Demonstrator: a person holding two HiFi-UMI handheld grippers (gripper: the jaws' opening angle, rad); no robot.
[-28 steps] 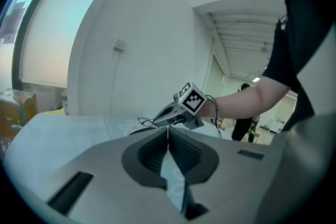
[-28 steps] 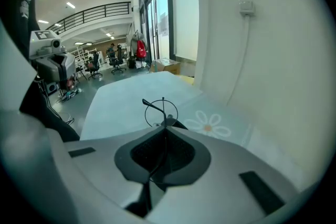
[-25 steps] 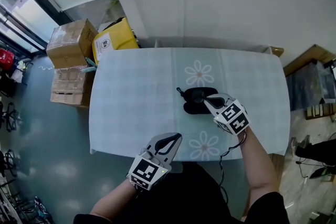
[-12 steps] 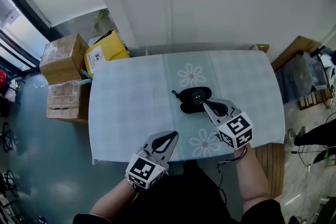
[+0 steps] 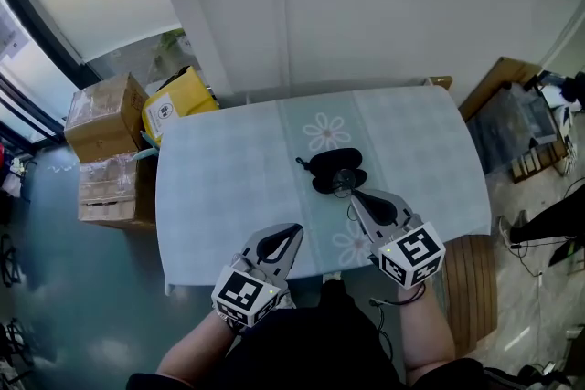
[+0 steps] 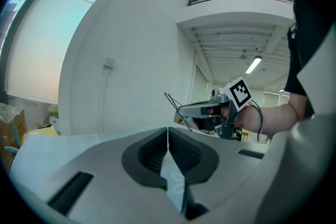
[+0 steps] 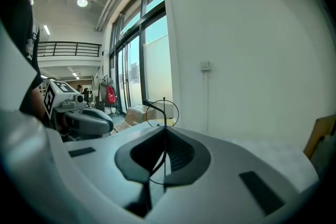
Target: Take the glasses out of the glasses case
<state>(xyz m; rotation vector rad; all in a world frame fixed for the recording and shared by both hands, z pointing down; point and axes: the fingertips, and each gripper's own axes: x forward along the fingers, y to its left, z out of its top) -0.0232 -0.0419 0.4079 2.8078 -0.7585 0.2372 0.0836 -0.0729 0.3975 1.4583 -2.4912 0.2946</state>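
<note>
A black glasses case [image 5: 331, 167] lies open in the middle of the table [image 5: 219, 178], which has a pale blue flowered cloth. My right gripper [image 5: 352, 196] hovers just in front of the case, shut on thin wire-framed glasses [image 5: 342, 186]. In the right gripper view a round lens [image 7: 164, 105] sticks up from between the closed jaws of that gripper [image 7: 164, 131]. My left gripper [image 5: 294, 233] is shut and empty at the table's near edge. From the left gripper [image 6: 168, 131] I see the right gripper [image 6: 181, 111] with the glasses [image 6: 170, 100] at its tip.
Cardboard boxes [image 5: 105, 105] and a yellow box [image 5: 178, 96] stand on the floor left of the table. A wooden piece [image 5: 498, 78] leans at the right. A white wall [image 5: 366, 5] runs behind the table.
My right gripper has drawn back from the case toward me, bringing the glasses out with it. The left gripper has stayed at the near edge, still shut.
</note>
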